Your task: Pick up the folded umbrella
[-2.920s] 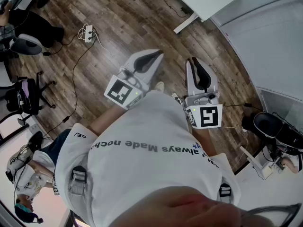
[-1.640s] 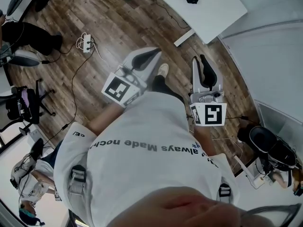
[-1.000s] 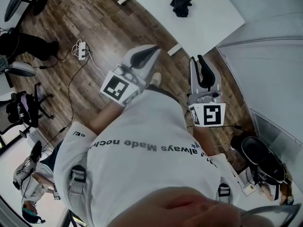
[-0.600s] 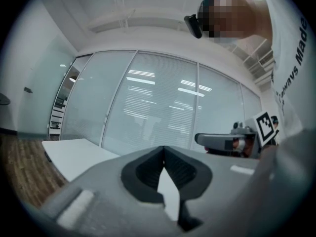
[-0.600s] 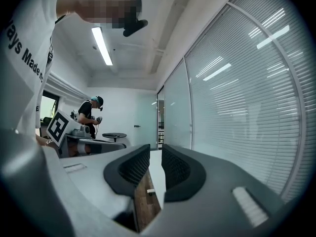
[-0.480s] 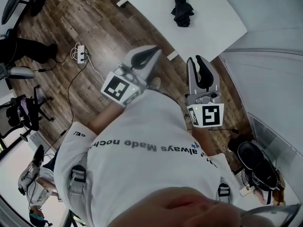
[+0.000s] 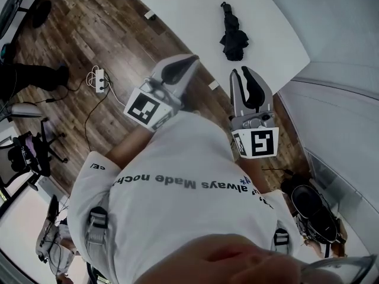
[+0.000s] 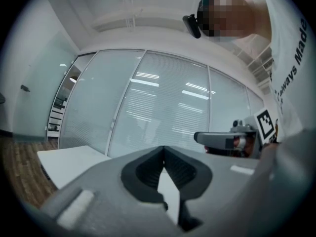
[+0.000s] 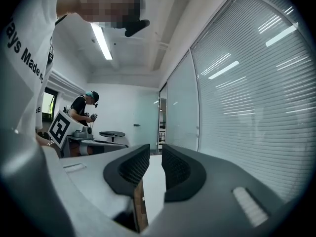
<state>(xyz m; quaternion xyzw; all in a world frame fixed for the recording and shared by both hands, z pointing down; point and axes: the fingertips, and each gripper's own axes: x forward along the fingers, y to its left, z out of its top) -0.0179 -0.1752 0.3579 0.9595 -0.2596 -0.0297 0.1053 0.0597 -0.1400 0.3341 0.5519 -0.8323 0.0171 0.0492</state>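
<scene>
The folded black umbrella (image 7: 233, 37) lies on a white table (image 7: 177, 5) ahead, with its handle pointing away from me. Both grippers are held level in front of my chest, short of the table, and touch nothing. My left gripper (image 7: 190, 60) is shut, its black pads meeting at the tip (image 8: 163, 149), with nothing in it. My right gripper (image 7: 244, 73) is shut down to a thin slit (image 9: 155, 152) and is also empty. Neither gripper view shows the umbrella. The table's corner (image 8: 69, 159) appears past the left jaws.
A wood floor with a power strip and cable (image 7: 98, 78) spreads to the left, where office chairs (image 7: 29, 152) stand. A black chair and gear (image 7: 311, 209) sit at the lower right. A glass wall with blinds (image 9: 247, 83) runs behind the table. Another person (image 9: 84, 107) stands far off.
The table and umbrella have slid down the head view, nearer to me. Both grippers have travelled forward with me toward the table. Their jaws look the same.
</scene>
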